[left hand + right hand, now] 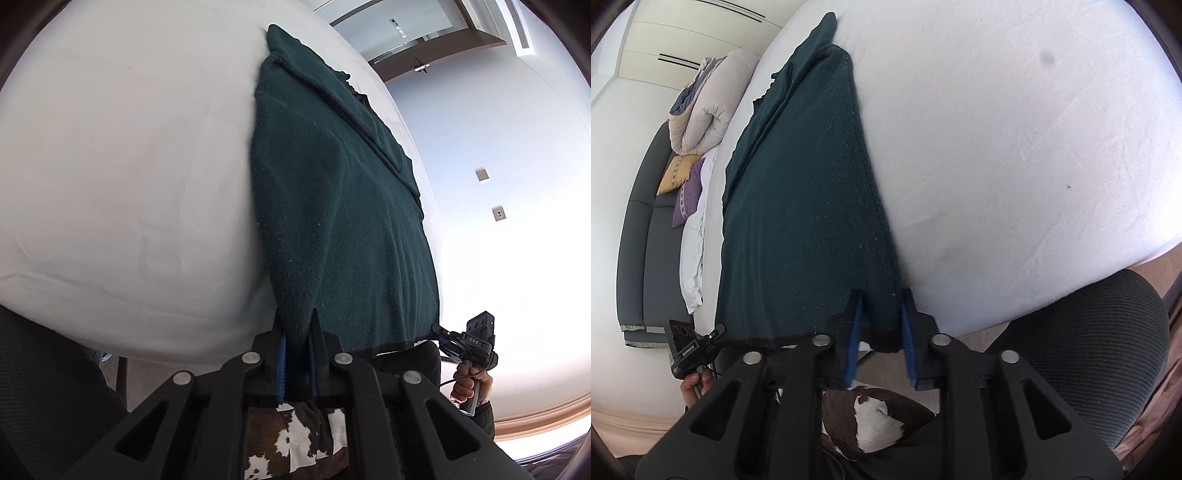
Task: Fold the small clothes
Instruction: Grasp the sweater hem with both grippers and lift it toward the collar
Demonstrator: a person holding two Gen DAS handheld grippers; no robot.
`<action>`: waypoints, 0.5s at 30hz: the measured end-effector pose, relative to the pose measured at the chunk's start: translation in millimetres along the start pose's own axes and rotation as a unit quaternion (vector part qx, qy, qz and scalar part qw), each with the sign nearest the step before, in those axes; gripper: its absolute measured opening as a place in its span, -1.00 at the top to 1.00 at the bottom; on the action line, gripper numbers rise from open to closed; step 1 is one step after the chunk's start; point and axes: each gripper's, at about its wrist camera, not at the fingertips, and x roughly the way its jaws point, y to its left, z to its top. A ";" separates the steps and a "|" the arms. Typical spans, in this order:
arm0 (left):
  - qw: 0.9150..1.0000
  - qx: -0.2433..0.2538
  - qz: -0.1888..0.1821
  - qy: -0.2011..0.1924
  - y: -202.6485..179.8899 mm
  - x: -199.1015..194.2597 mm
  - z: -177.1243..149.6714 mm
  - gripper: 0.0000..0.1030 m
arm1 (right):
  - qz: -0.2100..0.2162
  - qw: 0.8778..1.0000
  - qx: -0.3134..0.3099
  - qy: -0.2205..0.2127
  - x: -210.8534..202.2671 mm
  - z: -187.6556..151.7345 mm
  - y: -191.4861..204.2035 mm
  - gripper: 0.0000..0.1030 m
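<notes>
A dark green knitted garment [332, 206] lies flat on the white mattress [129, 147], with its hem at the near edge. My left gripper [295, 321] is shut on the hem's near left corner, the fabric pinched between its blue pads. In the right wrist view the same garment [805, 206] stretches away over the mattress [997, 147]. There my right gripper [881, 299] is shut on the hem's near right corner. Each view also shows the other gripper at the hem's far end: the right gripper [443, 332] and the left gripper [714, 330], each held by a hand.
A rolled beige duvet [701, 103], a yellow cushion [677, 173] and a purple cushion [689, 203] lie along the dark grey headboard [646, 221]. A black mesh chair [1089, 332] stands close at the right. Cow-patterned fabric [875, 417] shows below the grippers.
</notes>
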 end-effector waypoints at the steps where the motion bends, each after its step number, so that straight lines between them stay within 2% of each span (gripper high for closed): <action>1: 1.000 0.001 0.000 0.000 -1.4 0.3 0.4 0.83 | -0.001 1.000 -0.002 -0.003 -1.9 -0.8 0.8 0.82; 9: 0.998 -0.002 -0.052 -0.026 -15.2 -18.6 9.4 0.84 | 0.050 0.998 -0.031 -0.021 -30.6 3.9 35.4 0.86; 15: 0.993 -0.001 -0.102 -0.060 -30.8 -41.1 26.1 0.84 | 0.100 0.994 -0.041 -0.034 -45.1 24.8 65.6 0.86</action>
